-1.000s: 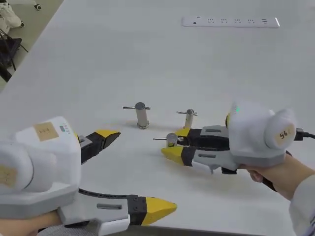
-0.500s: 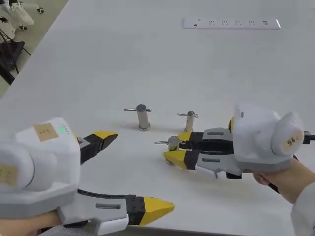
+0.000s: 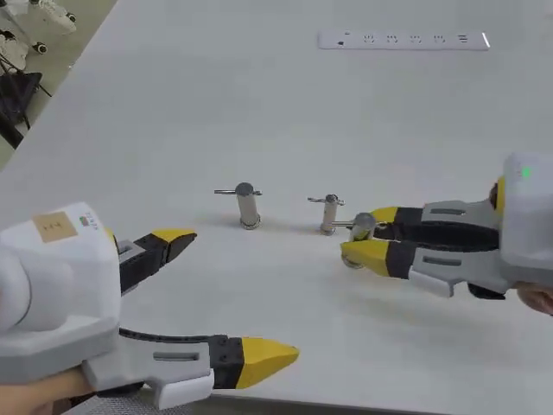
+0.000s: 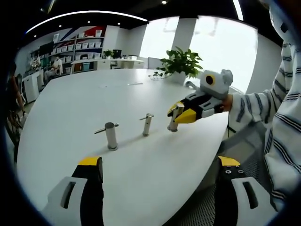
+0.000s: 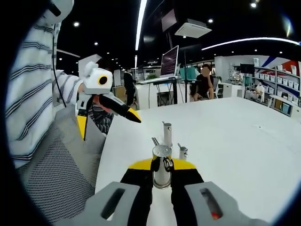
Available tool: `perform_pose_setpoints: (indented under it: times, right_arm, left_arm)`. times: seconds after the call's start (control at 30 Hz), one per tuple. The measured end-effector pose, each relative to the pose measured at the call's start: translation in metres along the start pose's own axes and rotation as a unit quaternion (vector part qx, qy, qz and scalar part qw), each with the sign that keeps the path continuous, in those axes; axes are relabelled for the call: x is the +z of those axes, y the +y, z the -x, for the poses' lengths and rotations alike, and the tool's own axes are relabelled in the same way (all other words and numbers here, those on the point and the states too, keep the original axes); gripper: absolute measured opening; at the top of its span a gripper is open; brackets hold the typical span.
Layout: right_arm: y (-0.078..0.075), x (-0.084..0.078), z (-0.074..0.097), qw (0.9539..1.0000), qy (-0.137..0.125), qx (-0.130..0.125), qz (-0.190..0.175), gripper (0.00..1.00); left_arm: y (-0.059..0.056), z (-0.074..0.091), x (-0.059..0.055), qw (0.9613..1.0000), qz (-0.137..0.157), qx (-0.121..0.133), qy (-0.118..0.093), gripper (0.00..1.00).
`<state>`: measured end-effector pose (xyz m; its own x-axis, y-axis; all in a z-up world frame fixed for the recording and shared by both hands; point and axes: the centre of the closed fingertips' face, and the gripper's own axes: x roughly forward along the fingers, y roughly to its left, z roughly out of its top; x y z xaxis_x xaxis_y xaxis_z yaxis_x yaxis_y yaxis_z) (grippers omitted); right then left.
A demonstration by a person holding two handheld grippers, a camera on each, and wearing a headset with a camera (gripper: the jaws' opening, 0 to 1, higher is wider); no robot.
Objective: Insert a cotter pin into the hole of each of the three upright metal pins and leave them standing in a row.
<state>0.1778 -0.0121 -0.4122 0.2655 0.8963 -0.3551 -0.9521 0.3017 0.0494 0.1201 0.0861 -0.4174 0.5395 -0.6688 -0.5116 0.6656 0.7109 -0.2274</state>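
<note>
Three upright metal pins stand near mid-table, each with a thin cotter pin through its top. The left pin (image 3: pixel 248 204) (image 4: pixel 111 135) and the middle pin (image 3: pixel 329 213) (image 4: pixel 147 124) stand free. My right gripper (image 3: pixel 364 235) (image 5: pixel 162 165) is shut on the third pin (image 3: pixel 361 228) (image 5: pixel 162 165) (image 4: pixel 174 117), just right of the middle pin, its foot at or just above the table. My left gripper (image 3: pixel 225 298) (image 4: pixel 160 165) is open with nothing between its fingers, nearer me and left of the pins. In the right gripper view the left gripper (image 5: pixel 101 94) is at upper left.
A white power strip (image 3: pixel 402 39) lies at the far side of the white table (image 3: pixel 259 112). The table's left edge runs diagonally past the floor and dark chair legs (image 3: pixel 17 95). A potted plant (image 4: pixel 181 61) stands beyond the table's far end.
My right gripper has carried its pin to the right, from in front-left of the middle pin to just right of it. The left gripper has stayed open and nearly still.
</note>
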Motion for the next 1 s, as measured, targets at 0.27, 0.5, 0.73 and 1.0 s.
perform_pose_setpoints:
  times: [0.27, 0.5, 0.73, 1.0]
  right_arm:
    - [-0.034, -0.001, 0.023, 0.9995, -0.004, -0.031, -0.007, 0.08]
    - [-0.058, -0.014, 0.032, 0.9992, 0.0, -0.039, -0.01, 0.08]
    - [-0.065, -0.027, 0.032, 0.9994, 0.01, -0.031, -0.011, 0.08]
    - [-0.066, -0.037, 0.032, 0.9996, 0.006, -0.023, -0.017, 0.08]
  left_arm:
    - [0.006, 0.001, 0.0, 0.9999, -0.003, 0.012, 0.005, 0.99]
    - [0.004, 0.003, -0.006, 0.9997, -0.008, 0.013, 0.022, 0.99]
    - [0.002, 0.003, -0.009, 0.9992, -0.013, 0.015, 0.036, 0.99]
    - [-0.007, 0.001, -0.01, 0.9988, -0.01, 0.003, 0.047, 0.99]
